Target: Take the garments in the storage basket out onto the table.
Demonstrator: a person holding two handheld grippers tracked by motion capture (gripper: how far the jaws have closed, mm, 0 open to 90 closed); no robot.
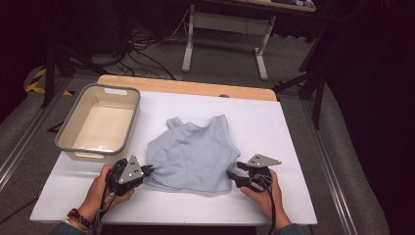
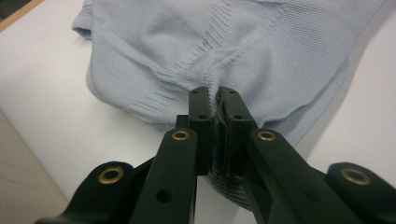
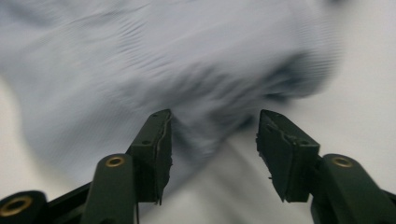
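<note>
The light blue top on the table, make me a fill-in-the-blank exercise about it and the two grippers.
1. The left gripper is ____ on the hem of the light blue top.
2. The right gripper has its jaws ____, with no cloth pinched between them.
3. The grey bin beside the top, on the white table, holds ____.

Missing words: shut; open; nothing
</note>
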